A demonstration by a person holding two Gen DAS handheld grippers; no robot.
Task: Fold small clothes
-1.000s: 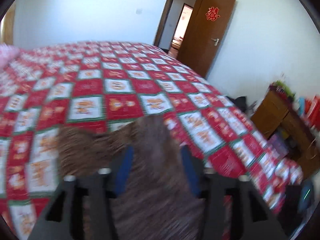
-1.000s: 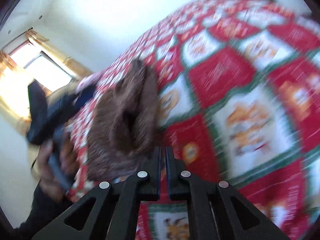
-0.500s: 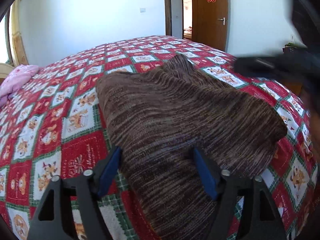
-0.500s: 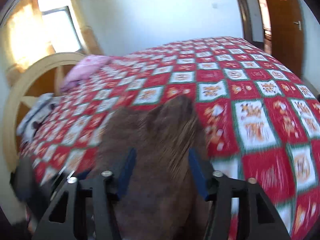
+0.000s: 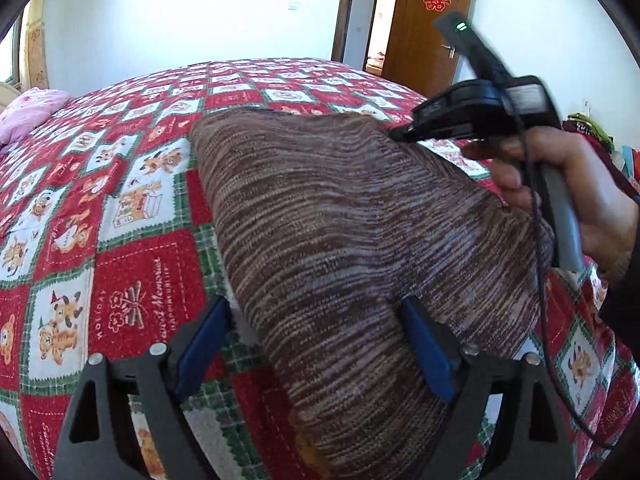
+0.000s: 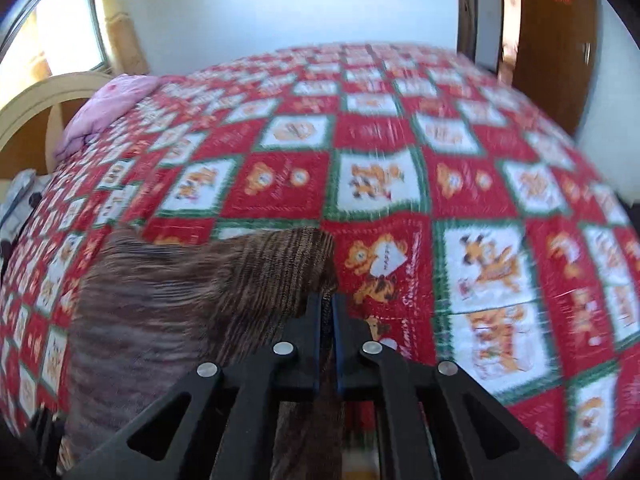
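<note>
Half a second ago the right gripper [image 6: 328, 312] stood wide open; now its jaws are pinched on the far right corner of the brown knit garment [image 5: 360, 248] spread on the bedspread [image 5: 132, 264], ready to fold. The left gripper [image 5: 316, 344] gapes around the near hem, holding nothing. Right view is blurred; the near edge is cut off.

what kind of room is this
Most likely a bedroom: a wide bed under a red patterned blanket, a pink pillow by the headboard, and a wooden door.
</note>
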